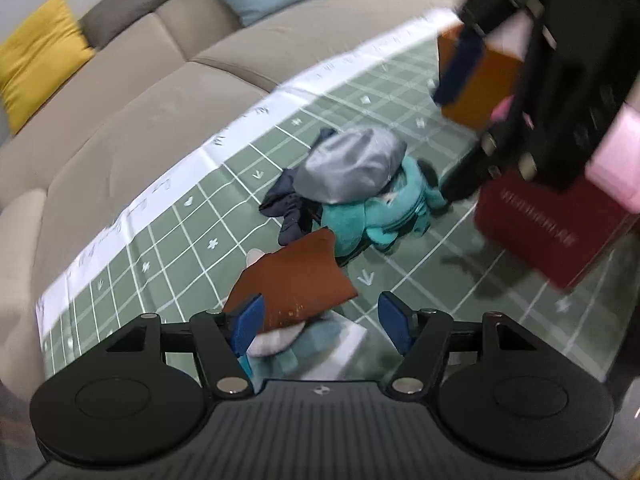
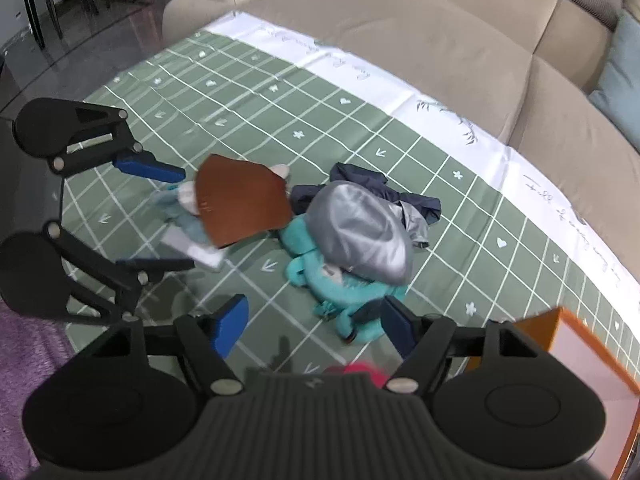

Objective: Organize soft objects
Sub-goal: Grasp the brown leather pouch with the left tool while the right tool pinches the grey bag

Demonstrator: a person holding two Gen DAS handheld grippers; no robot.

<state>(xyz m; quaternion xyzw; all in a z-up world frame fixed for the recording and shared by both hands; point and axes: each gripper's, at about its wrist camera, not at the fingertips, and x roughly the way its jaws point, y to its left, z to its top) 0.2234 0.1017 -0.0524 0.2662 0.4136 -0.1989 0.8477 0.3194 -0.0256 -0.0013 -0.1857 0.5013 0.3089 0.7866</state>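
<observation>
Claws both hang released: left claw over the brown cloth, right claw near the teal plush. I could snag the cap too.

Teal plush toy, silver-grey cap, brown flap, green white-gridded cloth.

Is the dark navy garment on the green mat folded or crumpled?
Crumpled. The dark navy garment lies bunched in loose wrinkles on the green checked mat, partly under the shiny grey fabric hat.
</observation>
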